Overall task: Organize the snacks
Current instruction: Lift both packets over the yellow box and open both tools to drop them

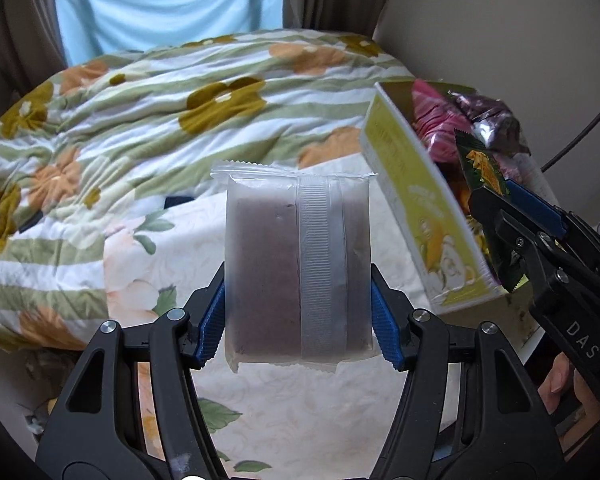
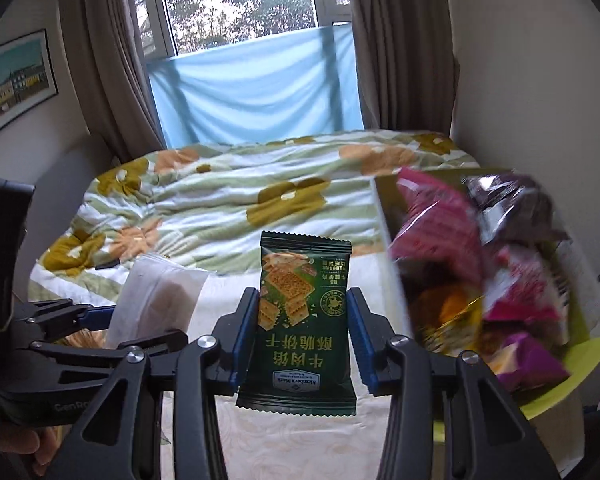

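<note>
My left tool [image 1: 298, 312] clamps a frosted packet [image 1: 296, 264] with a dark filling, upright between its pads above the bench [image 1: 300, 420]. My right tool [image 2: 302, 344] grips a green cracker packet [image 2: 300, 320], just left of the yellow snack box [image 2: 572, 384] heaped with wrapped snacks.

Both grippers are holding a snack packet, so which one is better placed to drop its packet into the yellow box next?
Right, probably. The right gripper holds the dark green cracker packet beside the yellow cardboard snack box, near its open top. The left gripper, gripping the frosted clear packet, sits farther left.
</note>
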`<state>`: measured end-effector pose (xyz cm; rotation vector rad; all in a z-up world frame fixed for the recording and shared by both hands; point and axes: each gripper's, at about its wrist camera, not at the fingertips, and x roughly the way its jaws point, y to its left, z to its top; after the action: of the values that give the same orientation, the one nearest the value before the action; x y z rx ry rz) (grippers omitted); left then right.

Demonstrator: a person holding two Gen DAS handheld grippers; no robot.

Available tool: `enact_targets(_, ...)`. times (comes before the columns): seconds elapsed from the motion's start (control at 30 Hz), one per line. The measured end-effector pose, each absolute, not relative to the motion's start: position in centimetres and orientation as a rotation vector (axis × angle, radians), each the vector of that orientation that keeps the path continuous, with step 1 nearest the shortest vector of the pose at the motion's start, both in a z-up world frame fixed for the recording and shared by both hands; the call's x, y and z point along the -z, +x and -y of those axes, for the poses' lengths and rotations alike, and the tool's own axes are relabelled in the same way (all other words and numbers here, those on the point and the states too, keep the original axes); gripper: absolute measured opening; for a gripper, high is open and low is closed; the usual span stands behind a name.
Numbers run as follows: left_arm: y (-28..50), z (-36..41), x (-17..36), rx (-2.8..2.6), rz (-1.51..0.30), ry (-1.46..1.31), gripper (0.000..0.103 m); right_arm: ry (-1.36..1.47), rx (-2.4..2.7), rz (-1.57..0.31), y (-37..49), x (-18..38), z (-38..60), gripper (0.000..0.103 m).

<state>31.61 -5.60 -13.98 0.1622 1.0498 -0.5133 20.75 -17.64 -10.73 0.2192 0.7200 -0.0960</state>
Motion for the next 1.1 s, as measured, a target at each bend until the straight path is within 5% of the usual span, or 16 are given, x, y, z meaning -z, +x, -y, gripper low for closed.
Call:
enact_targets(0.27, 29.4, 15.8, 10.8, 0.57, -1.023, 0.111, 0.06, 0.226, 0.126, -0.716, 17.1, 7.6, 27.7, 0.04)
enact_targets(0.67, 27.3, 27.6, 15.9, 0.522, -1.135, 0.041, 0.06, 0.234, 0.1, -0.748, 14.4, 8.1, 39.0, 0.04)
enact_targets(0.73, 26.8, 27.7, 16.3, 0.485, -1.131, 0.019, 0.068, 0.23, 0.072, -0.757, 14.5, 8.3, 39.8, 0.04)
enact_targets(0.8, 26.4, 27.6, 16.3, 0.437, -1.123, 0.026, 0.103, 0.225, 0.036, -0.765, 14.8, 8.6, 40.2, 0.04)
enact_targets(1.1, 23.7, 24.4, 15.5, 0.276, -1.098, 0.017, 0.103, 0.218, -0.132, -0.804, 16.5, 10.2, 40.2, 0.04)
